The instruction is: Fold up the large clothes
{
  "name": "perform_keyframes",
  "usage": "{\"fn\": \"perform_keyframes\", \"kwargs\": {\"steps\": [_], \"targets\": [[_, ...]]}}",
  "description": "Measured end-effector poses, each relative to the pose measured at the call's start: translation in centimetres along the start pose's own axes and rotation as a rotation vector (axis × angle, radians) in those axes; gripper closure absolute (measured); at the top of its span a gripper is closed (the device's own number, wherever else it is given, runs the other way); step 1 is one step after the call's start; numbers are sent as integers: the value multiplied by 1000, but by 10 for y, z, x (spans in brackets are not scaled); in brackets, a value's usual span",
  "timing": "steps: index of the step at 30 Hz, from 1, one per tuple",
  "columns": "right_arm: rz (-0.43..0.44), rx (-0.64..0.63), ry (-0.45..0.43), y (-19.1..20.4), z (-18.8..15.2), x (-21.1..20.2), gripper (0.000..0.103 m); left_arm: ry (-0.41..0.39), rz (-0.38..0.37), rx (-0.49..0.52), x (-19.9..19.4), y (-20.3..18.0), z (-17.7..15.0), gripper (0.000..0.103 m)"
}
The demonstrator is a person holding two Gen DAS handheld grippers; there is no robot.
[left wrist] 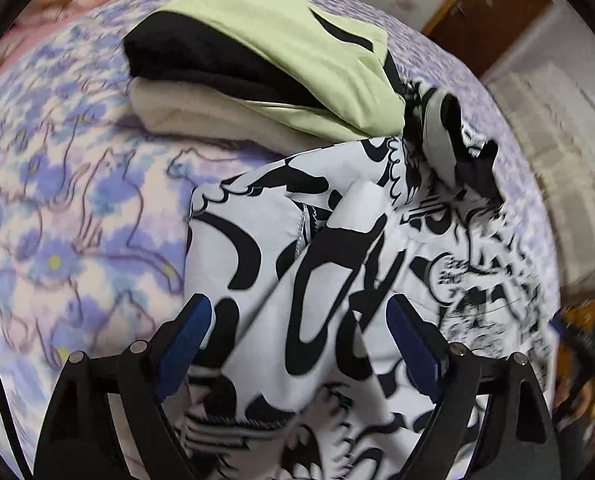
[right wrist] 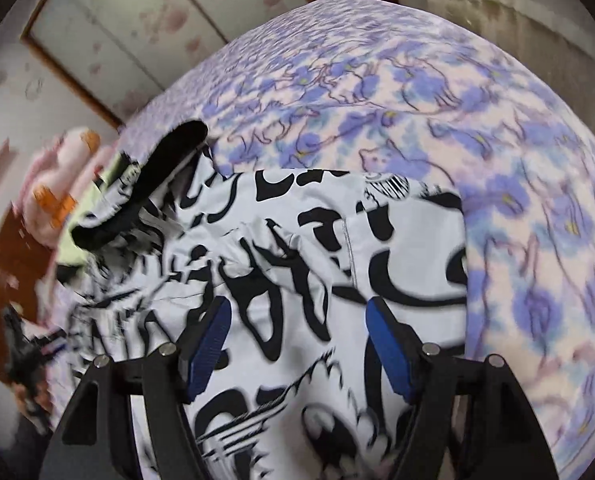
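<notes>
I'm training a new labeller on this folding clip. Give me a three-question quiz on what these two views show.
1. True or false: the left gripper is clamped on the printed garment.
2. What colour is the top item of the folded stack? A) red B) light green C) navy
3. Fill in: the printed garment lies on a bedspread patterned with ____ flowers.

Key:
1. False. Both it and the right gripper have their blue pads apart, with cloth below them.
2. B
3. Blue-purple
</notes>
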State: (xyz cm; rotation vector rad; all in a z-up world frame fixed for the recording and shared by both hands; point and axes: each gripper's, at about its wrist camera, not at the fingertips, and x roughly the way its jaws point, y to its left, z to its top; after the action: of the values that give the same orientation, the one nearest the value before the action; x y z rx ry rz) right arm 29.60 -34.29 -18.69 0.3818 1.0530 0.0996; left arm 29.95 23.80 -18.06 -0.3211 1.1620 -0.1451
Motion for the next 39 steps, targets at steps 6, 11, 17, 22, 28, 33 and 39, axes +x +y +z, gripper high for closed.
{"fn": "perform_keyframes", "kwargs": {"steps": [6,11,17,22,28,33,39], "targets": [[-57,-129,82,5,4,34,58,26,80,168,21,-21,7,26],[-77,-128,96,6,5,49,59,58,92,247,42,-38,6,38],[-138,-178,105,17,-2,54,93,55,119,300,46,-56,-3,77],[-186,-176,33,25,-17,31,98,-18,194,307,29,-71,-17,95],[-144,-108,-138,24,-18,-31,98,-125,179,261,-17,-77,-16,96],[-138,-86,-232,27,-1,-64,98,-221,166,225,-50,-84,3,96],[-162,-69,-255,27,27,-46,99,-238,219,214,-30,-93,32,96]]}}
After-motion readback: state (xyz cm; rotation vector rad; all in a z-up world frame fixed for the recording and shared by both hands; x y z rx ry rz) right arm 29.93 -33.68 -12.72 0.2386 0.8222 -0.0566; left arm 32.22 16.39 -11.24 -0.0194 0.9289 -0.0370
